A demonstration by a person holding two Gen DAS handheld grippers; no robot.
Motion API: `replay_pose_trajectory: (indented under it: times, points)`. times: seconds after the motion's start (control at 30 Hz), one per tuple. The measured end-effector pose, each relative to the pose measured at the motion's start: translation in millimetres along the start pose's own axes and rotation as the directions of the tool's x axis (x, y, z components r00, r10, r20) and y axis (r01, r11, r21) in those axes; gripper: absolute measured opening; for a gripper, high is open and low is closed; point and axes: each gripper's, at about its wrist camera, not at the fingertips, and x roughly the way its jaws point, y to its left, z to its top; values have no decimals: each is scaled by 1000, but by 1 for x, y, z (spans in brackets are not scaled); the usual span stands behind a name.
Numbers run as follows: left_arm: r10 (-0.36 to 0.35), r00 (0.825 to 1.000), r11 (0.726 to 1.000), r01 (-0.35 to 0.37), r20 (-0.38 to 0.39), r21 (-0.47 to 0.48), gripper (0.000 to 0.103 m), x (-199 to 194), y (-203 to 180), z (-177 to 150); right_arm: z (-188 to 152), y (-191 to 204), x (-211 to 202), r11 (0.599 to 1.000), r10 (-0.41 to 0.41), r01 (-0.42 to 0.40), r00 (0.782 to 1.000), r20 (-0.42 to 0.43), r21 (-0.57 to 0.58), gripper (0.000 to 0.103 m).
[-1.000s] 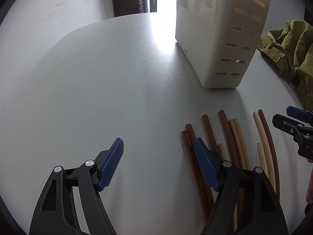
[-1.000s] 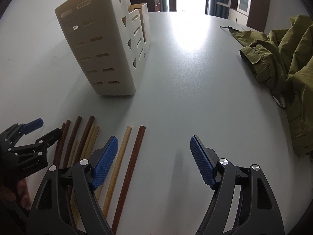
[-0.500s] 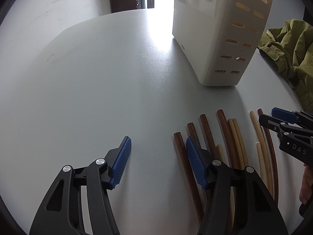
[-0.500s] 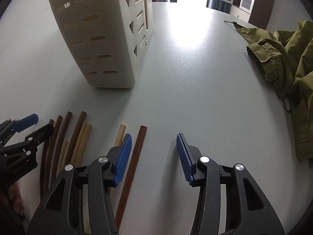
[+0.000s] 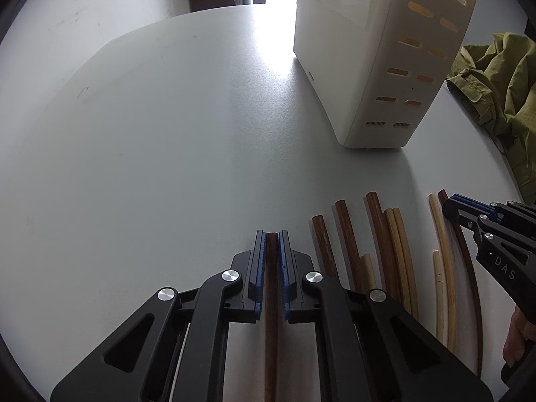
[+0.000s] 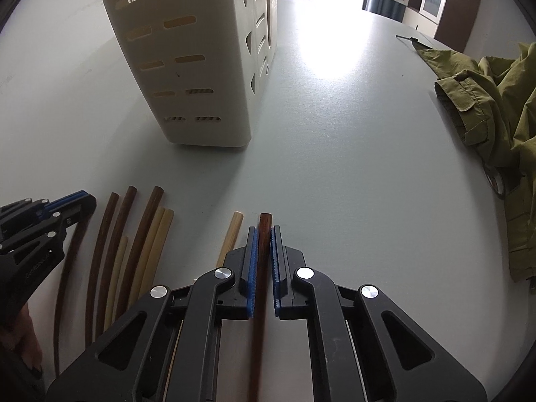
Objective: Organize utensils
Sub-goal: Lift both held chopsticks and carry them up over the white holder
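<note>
My left gripper (image 5: 271,234) has its jaws closing, and the blue pads press on a dark brown chopstick (image 5: 271,335) at the left end of the row. My right gripper (image 6: 264,231) is closing too, its pads pressing on another dark brown chopstick (image 6: 265,221) at the right end. Between them lie several more dark and light chopsticks (image 5: 385,234) (image 6: 140,234) side by side on the table. A light chopstick (image 6: 231,234) lies just left of the right gripper. A cream slotted utensil holder (image 5: 378,67) (image 6: 187,67) stands behind the row. Each gripper shows at the edge of the other's view (image 5: 450,206) (image 6: 88,199).
An olive-green jacket (image 5: 495,77) (image 6: 495,107) lies bunched on the right side of the pale grey table (image 5: 150,134). A hand shows at the lower edge behind each gripper. Doors and cabinets stand beyond the table's far edge.
Both grippers went from wide open to shut, each closing on a dark brown chopstick. Both views have tipped slightly closer to the row.
</note>
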Motion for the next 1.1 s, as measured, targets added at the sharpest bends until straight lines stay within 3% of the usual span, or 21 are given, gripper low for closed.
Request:
replay_pose_trajectory:
  times: [0.13, 0.23, 0.37, 0.8, 1.1]
  points:
    - [-17, 1000, 1000, 17, 3, 7, 7, -4, -4, 1, 2, -2, -2, 999, 43, -43, 999, -6, 14, 8]
    - [3, 999, 999, -6, 46, 47, 7, -17, -12, 5, 4, -1, -11, 998, 62, -62, 998, 21, 10, 8]
    - [-24, 992, 997, 16, 123, 70, 7, -46, -20, 15, 7, -1, -33, 996, 84, -85, 993, 85, 11, 8]
    - [-74, 938, 996, 55, 338, 66, 7, -131, -25, 25, 12, -5, -103, 993, 119, -117, 949, 291, -25, 8]
    - [-76, 892, 996, 52, 445, 67, 7, -170, -29, 29, 18, -8, -132, 989, 146, -138, 921, 361, -47, 8]
